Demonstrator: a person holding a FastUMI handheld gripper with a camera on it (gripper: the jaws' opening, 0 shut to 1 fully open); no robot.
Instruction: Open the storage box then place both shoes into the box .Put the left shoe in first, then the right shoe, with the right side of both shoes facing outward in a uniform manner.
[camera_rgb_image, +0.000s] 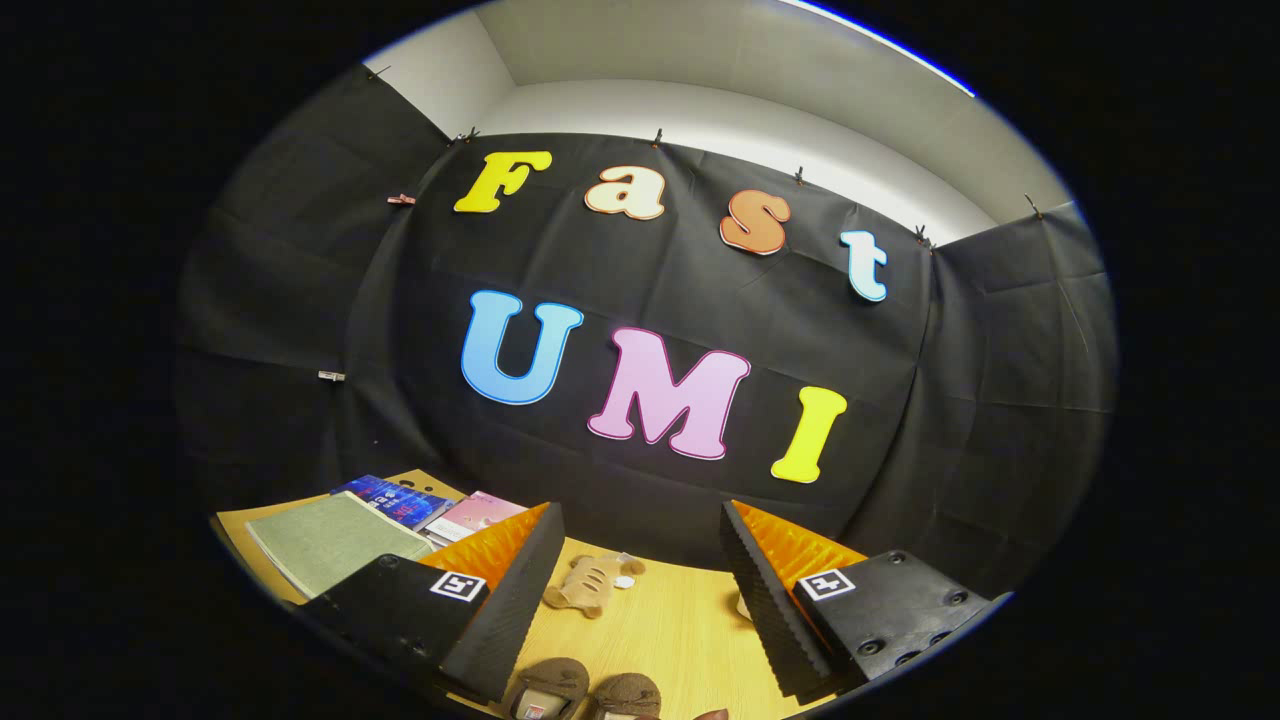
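1. My gripper is spread wide, with bare table showing between its two fingers. Nothing is held and neither finger touches anything.

2. The gripper is raised and tipped upward, so most of what I see ahead is the black cloth wall of the booth, with a pale wall above it.

3. Below the fingers lies the wooden table, light-coloured with a visible grain.

4. Between the fingers at their near end, close under the gripper, I see the two brown shoes side by side, touching or nearly so. Only their upper parts are in sight, and I cannot tell which is the left shoe and which the right.

5. Right beside the shoes, a small dark reddish-brown shape pokes in. It is too cut off for me to name.

6. Farther out between the fingers, just ahead of the left finger's tip, a small tan plush toy lies on the table, with a little pale round thing touching its far side.

7. Tucked against the inner face of the right finger is a sliver of something pale, perhaps the edge of another object; the finger hides most of it.

8. Beyond the left finger, a grey-green mat or folder lies flat on the table, with a dark blue book and a pink book just past it, near the foot of the cloth wall.
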